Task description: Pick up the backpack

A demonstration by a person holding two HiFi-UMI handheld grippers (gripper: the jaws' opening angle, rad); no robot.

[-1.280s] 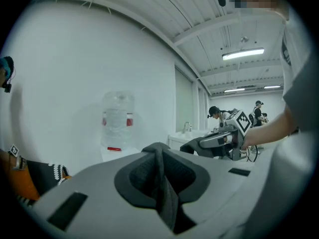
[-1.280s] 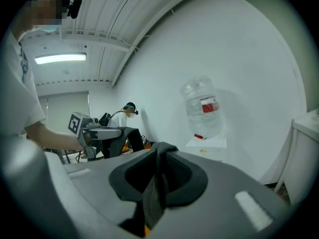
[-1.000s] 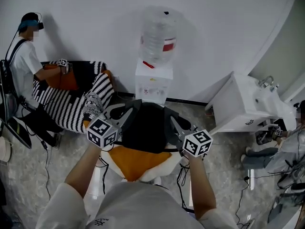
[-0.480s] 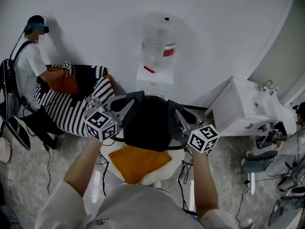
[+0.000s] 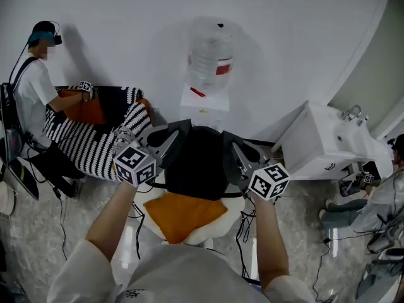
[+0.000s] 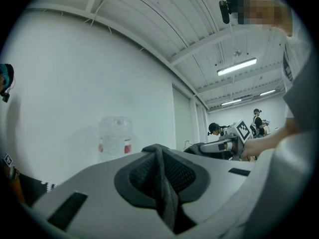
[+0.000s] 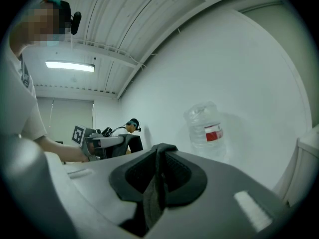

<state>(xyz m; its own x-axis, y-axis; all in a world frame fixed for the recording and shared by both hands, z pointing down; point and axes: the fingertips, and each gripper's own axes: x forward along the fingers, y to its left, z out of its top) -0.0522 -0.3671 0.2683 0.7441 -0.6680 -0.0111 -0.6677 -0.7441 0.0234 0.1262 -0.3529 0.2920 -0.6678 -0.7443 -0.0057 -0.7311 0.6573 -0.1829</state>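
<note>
Water dispenser (image 5: 203,111) stands at the wall. Black backpack (image 5: 196,163) hangs in front of it, clear above the orange cushion (image 5: 180,214), between both tongs. Left tongs (image 5: 169,137) nearly closed, clamped on one strap (image 6: 164,193). Right tongs (image 5: 232,151) likewise, pinching the other strap (image 7: 152,193).

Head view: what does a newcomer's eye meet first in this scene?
The black backpack at the centre, held over an orange cushion, with the left gripper and the right gripper each shut on a strap of it. Behind it, a large water bottle stands on a white dispenser.
</note>
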